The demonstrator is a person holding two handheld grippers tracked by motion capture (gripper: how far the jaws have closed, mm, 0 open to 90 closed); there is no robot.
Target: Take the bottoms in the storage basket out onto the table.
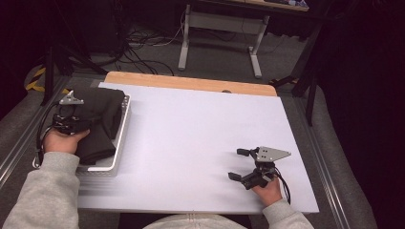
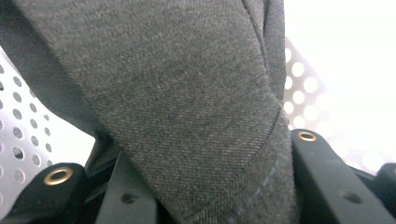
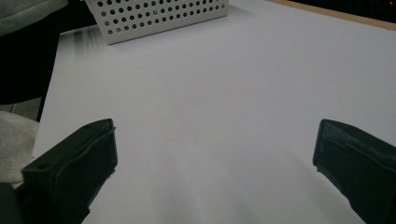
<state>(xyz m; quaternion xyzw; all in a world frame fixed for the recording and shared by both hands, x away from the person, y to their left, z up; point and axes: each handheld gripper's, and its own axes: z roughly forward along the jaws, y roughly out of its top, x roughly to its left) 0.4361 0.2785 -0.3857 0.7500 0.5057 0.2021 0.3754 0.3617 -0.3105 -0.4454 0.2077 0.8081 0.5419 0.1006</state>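
Note:
A dark grey folded cloth (image 1: 102, 119) lies in a white perforated basket (image 1: 122, 136) at the table's left edge. My left gripper (image 1: 71, 121) reaches into the basket from the near side, held by a hand in a grey sleeve. In the left gripper view the cloth (image 2: 187, 93) runs down between the two black jaws, and my left gripper (image 2: 210, 186) is shut on a fold of it. My right gripper (image 1: 235, 163) rests low over the white table near the front right, open, with nothing between its fingers (image 3: 215, 154).
The white tabletop (image 1: 200, 133) stretches between the basket and the right hand. A wooden strip (image 1: 191, 83) borders the far edge. In the right gripper view the basket wall (image 3: 154, 16) stands far ahead. Desk legs and cables lie on the floor beyond.

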